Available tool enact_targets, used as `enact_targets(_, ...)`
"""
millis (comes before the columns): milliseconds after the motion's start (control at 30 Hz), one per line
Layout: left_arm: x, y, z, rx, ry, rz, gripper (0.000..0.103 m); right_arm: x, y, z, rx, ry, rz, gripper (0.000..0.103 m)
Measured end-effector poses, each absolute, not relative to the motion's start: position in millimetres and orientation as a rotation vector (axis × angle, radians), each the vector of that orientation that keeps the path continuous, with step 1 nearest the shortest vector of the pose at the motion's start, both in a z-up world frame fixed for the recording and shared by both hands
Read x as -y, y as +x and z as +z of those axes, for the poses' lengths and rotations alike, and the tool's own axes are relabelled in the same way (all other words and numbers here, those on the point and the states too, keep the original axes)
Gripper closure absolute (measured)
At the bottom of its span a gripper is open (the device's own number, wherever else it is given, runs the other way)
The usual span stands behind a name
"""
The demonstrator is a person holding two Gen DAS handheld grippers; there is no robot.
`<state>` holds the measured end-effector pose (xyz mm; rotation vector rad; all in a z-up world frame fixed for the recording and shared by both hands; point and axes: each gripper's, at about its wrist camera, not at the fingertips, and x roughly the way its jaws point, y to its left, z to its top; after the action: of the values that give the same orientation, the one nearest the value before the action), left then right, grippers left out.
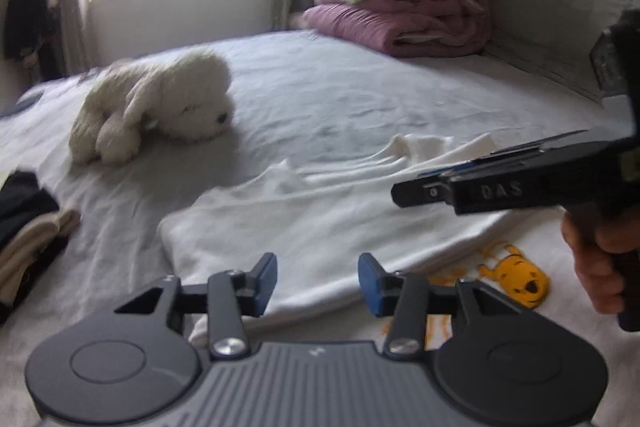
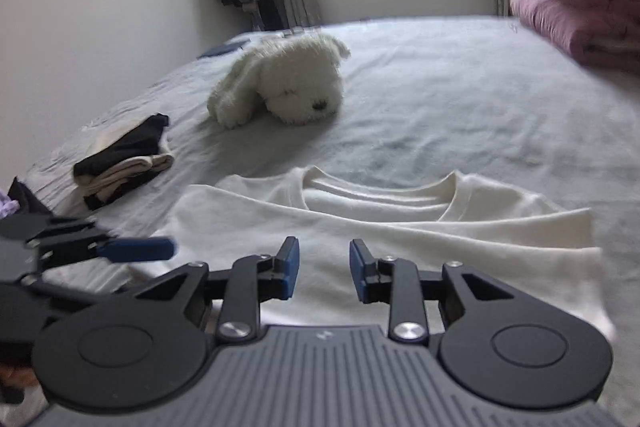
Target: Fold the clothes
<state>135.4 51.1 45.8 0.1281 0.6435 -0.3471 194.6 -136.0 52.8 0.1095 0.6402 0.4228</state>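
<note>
Pale grey bed (image 2: pixel 440 87) under a bright window. Left of the plush dog (image 2: pixel 288 83), a folded stack (image 2: pixel 124 159); nearer than the dog, white T-shirt (image 2: pixel 360 227) lying flat, collar toward it. Soft, light, limp; best pinched at hem or shoulder edges. Left tongs (image 1: pixel 317 281) and right tongs (image 2: pixel 324 269) both parted, holding nothing.

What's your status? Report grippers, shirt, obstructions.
Left gripper and right gripper open, empty. White cotton T-shirt with yellow bear print spread on bed, unfolded. White plush dog beyond, apart from it.
</note>
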Motion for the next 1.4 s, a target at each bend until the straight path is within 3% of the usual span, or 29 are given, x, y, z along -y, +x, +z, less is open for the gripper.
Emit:
enact_targets(433,-66.3,145.4,38.0,-0.721,0.094,-0.369,0.058,223.9,205.9,46.3,-0.661,0.184,0.207,0.077)
enact_targets(500,-68.6,144.8,41.9,-0.719,0.088,-0.383,0.058,237.5,207.5,45.3,-0.663,0.196,0.173,0.069)
enact_targets(733,-94.8,149.8,57.0,-0.679,-0.077,-0.393,0.051,225.7,180.7,56.9,-0.621,0.124,0.216,0.065)
enact_targets(933,-89.6,152.5,40.4,-0.726,-0.008,-0.367,0.052,198.3,165.7,39.4,-0.683,-0.062,0.231,0.063)
enact_targets(1000,-89.5,151.8,40.0,-0.725,0.0,-0.367,0.052,204.1,159.2,35.7,-0.665,-0.091,0.23,0.056)
enact_targets(1167,-86.1,150.7,37.4,-0.725,0.042,-0.362,0.051,234.6,157.0,44.7,-0.695,-0.039,0.222,0.055)
enact_targets(1233,-83.3,149.1,37.7,-0.721,0.062,-0.358,0.051,239.2,154.8,44.7,-0.701,-0.047,0.187,0.046)
enact_targets(1400,-83.4,145.2,54.2,-0.711,0.02,-0.328,0.051,257.3,136.3,50.1,-0.688,0.053,0.153,0.045)
